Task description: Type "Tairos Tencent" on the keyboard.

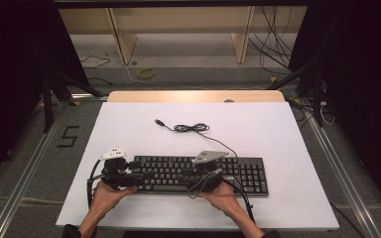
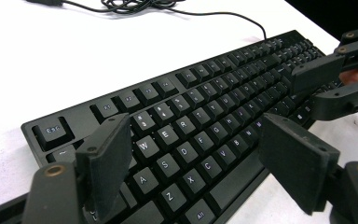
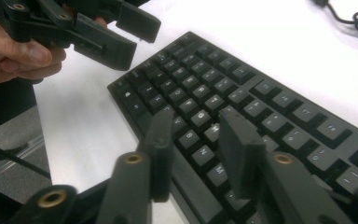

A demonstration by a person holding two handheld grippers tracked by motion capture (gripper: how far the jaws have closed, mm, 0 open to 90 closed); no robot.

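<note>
A black keyboard (image 1: 203, 173) lies near the front edge of the white table (image 1: 258, 129); its cable (image 1: 193, 128) coils behind it and ends in a loose USB plug. My left gripper (image 1: 141, 177) hovers over the keyboard's left end. In the left gripper view its jaws (image 2: 193, 135) stand wide open above the letter keys (image 2: 182, 140), holding nothing. My right gripper (image 1: 188, 176) is over the middle of the keyboard (image 3: 242, 93), pointing toward the left one. Its jaws (image 3: 196, 123) are open with a narrower gap and nothing between them.
The two grippers face each other closely: the right gripper (image 2: 328, 84) appears in the left gripper view and the left gripper (image 3: 107, 32) in the right gripper view. A wooden board (image 1: 193, 95) borders the table's far edge. Black stands and cables flank the table.
</note>
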